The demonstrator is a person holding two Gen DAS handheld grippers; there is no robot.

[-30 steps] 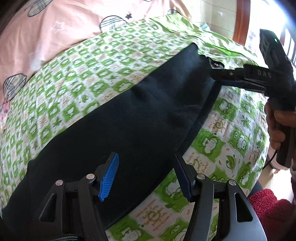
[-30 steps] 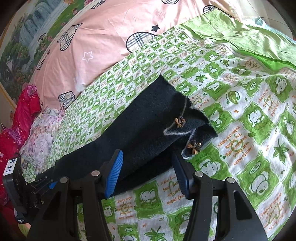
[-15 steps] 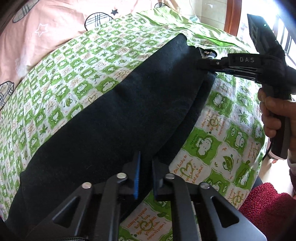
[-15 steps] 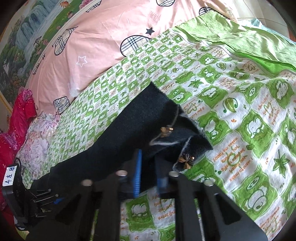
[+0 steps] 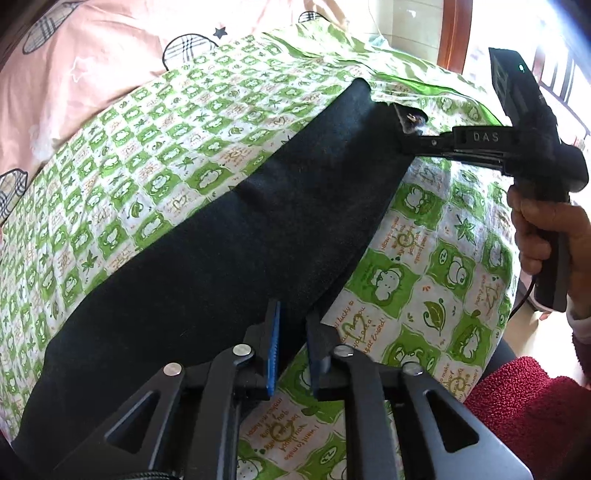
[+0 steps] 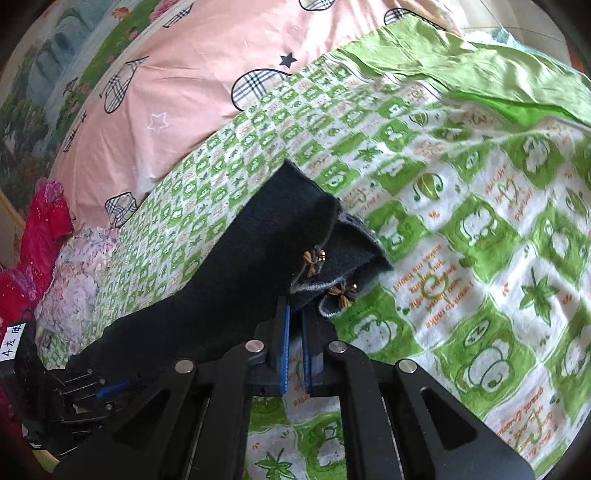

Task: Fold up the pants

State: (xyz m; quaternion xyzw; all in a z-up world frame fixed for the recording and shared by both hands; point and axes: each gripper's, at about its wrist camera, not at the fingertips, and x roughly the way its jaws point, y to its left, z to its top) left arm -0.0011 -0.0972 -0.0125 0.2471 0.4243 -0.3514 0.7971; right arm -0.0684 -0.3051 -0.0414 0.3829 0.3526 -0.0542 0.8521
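Dark pants [image 5: 229,254] lie folded lengthwise on a green-and-white checked sheet [image 5: 155,122]. My left gripper [image 5: 291,317] is shut on the near edge of the pants at one end. My right gripper [image 6: 295,317] is shut on the pants' cuff edge, next to small brown bead ornaments [image 6: 314,258]; it also shows in the left wrist view [image 5: 406,142], clamped on the far end of the pants. The pants [image 6: 236,280] are slightly lifted at the cuffs. The left gripper shows at the lower left of the right wrist view [image 6: 88,391].
A pink quilt [image 6: 177,85] with plaid shapes lies behind the sheet. Red and floral clothes [image 6: 51,258] are piled at the left. A red towel [image 5: 524,406] lies off the bed's edge. A wooden bedpost [image 5: 456,29] stands at the back.
Both grippers went from open to shut on the pants' near edge. The cuff end has risen slightly in the right gripper.
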